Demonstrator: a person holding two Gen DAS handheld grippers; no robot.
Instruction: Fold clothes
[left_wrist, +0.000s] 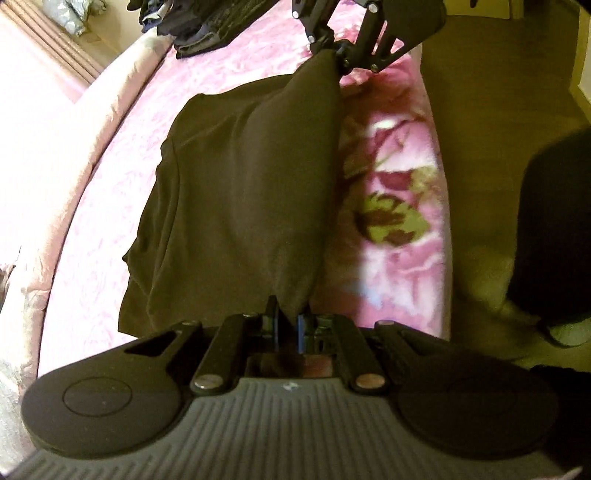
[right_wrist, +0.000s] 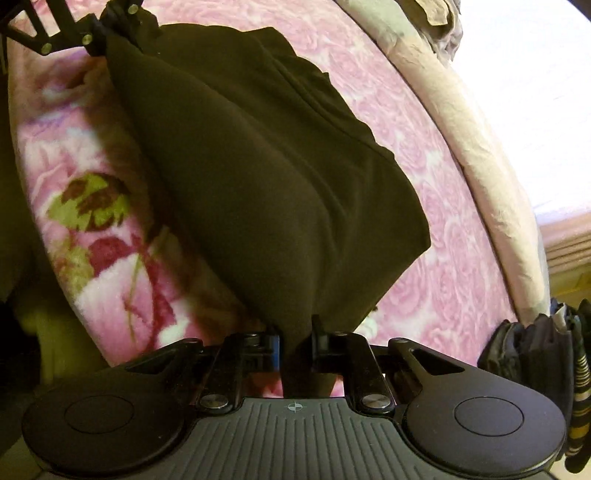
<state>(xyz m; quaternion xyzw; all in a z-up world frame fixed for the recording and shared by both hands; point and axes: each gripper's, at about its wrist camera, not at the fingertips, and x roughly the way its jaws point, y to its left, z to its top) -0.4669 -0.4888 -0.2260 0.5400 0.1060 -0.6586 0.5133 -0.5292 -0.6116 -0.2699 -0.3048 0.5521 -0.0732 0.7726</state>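
Both grippers hold a dark garment stretched between them over a pink floral bed

The left gripper (left_wrist: 287, 325) has its fingers nearly closed, pinching one corner of the dark brown garment (left_wrist: 240, 192), and the right gripper (right_wrist: 297, 334) has its fingers clamped on another corner, with a thicker bunch of cloth between them. In the left wrist view the right gripper appears at the top, gripping the far end of the same edge – so the cloth hangs taut between the two and drapes down onto the pink rose-patterned blanket (left_wrist: 399, 206). The rest of the garment lies in soft folds on the blanket, towards the cream edge of the bed (right_wrist: 491, 192). A pile of dark clothes (left_wrist: 199, 29) sits further back on the bed, well apart from the held garment
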